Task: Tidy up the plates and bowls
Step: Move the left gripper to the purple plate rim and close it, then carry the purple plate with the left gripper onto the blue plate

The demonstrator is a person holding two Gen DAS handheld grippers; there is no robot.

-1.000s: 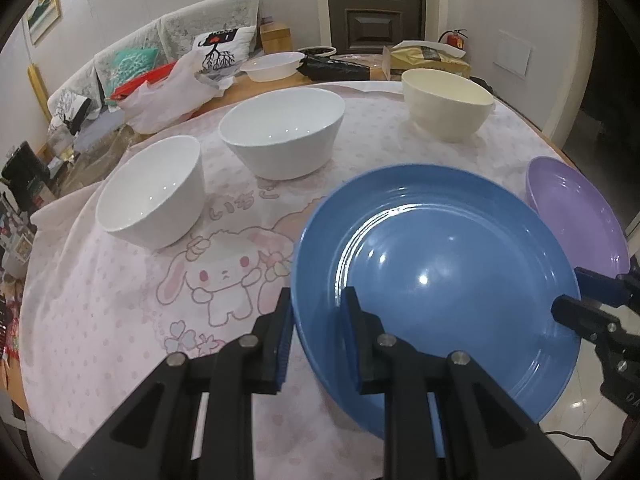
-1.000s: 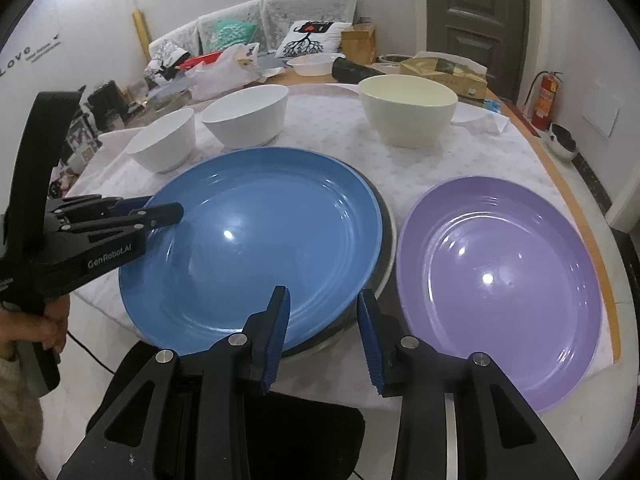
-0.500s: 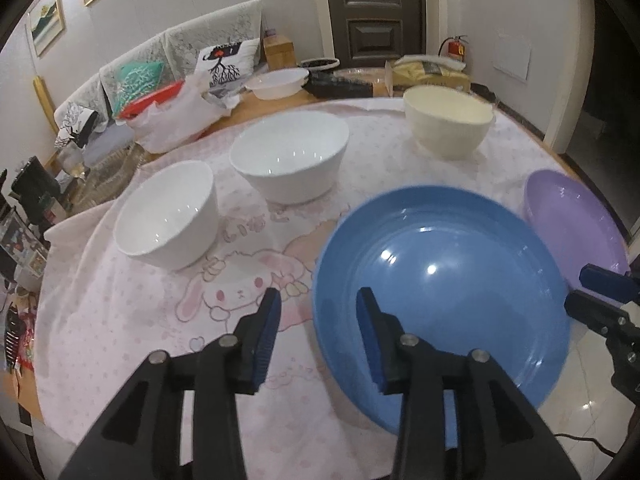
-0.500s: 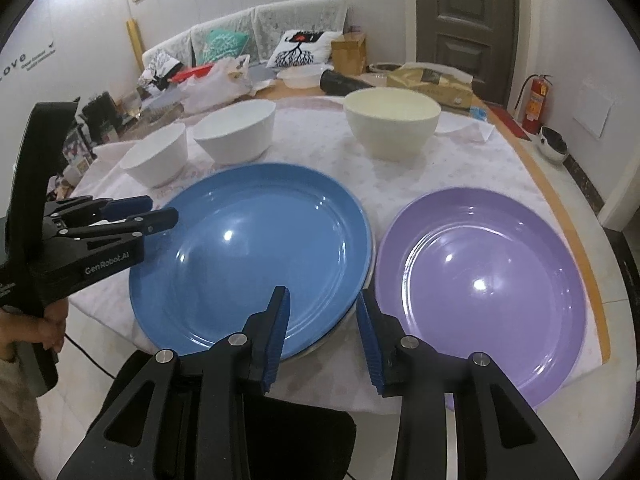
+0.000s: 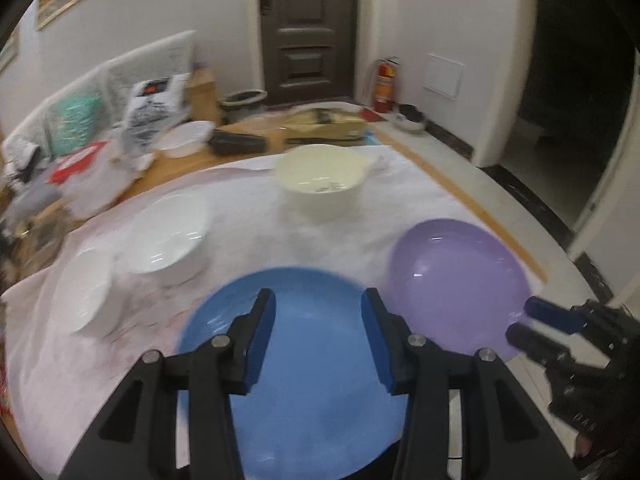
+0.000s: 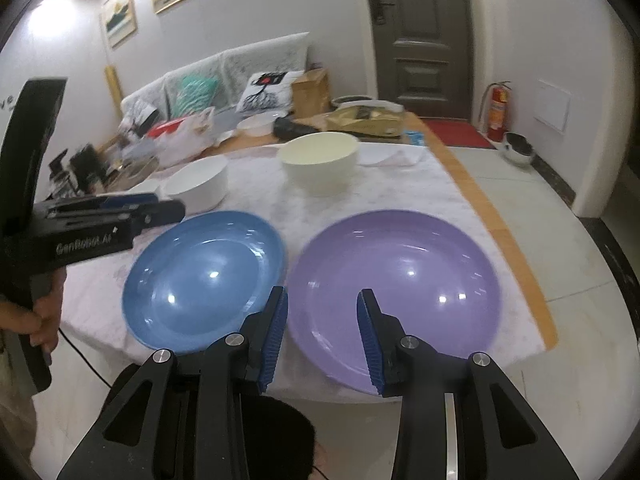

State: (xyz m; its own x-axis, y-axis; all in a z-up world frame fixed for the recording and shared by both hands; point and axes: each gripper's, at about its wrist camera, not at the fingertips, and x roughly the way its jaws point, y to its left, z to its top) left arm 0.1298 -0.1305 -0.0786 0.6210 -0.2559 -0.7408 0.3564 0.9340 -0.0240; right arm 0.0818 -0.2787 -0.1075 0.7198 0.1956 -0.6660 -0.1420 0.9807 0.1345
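- Lying flat at the near edge of the cloth-covered table [image 6: 256,184]: blue plate [image 6: 204,280] on the left, purple plate [image 6: 396,284] just beside it on the right.
- Cream bowl [image 6: 320,162], far centre.
- Two white bowls [image 5: 168,236], far left, close together.
- Left gripper [image 5: 318,340]: jaws apart, empty, above the blue plate's near part.
- Right gripper [image 6: 322,336]: jaws apart, empty, over the purple plate's near-left rim.

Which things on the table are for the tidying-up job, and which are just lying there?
For the job: blue plate, purple plate, cream bowl, two white bowls.

Just lying about: cushions, plastic bags, cardboard box, fire extinguisher.
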